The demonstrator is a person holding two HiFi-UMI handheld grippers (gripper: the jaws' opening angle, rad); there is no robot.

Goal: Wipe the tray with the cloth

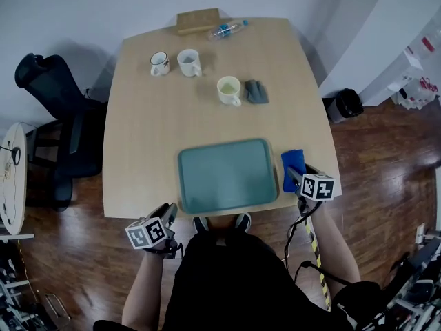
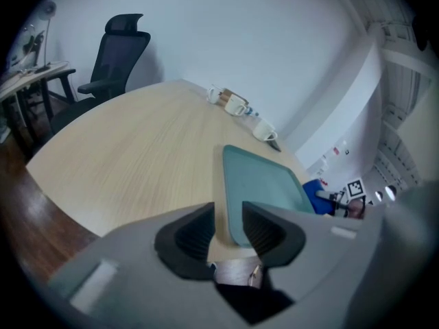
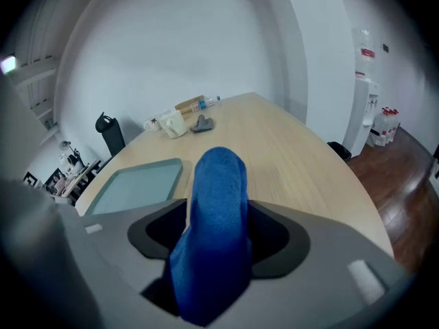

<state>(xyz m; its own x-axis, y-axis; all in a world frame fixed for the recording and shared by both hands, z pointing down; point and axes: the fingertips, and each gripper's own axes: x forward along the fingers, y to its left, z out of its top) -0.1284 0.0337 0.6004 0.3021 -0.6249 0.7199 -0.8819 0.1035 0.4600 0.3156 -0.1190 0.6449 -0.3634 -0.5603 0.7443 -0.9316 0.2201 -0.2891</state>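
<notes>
The teal tray [image 1: 227, 175] lies empty at the table's near edge; it also shows in the left gripper view [image 2: 264, 180] and the right gripper view [image 3: 137, 184]. A blue cloth [image 1: 293, 165] rests on the table just right of the tray. My right gripper [image 1: 296, 176] is at the cloth. In its own view the cloth [image 3: 218, 204] stands bunched between the jaws with dark gaps beside it, so the right gripper [image 3: 216, 233] is open. My left gripper [image 1: 167, 214] hovers off the table's near edge by the tray's left corner. It is open [image 2: 228, 228] with nothing between its jaws.
Three cups [image 1: 160, 63] [image 1: 189, 62] [image 1: 229, 90] stand on the far half of the table, with a grey rag [image 1: 256, 92] beside the nearest cup. A bottle [image 1: 226, 29] and a wooden box [image 1: 197, 21] lie at the far edge. An office chair [image 1: 62, 116] stands left, a black bin [image 1: 346, 103] right.
</notes>
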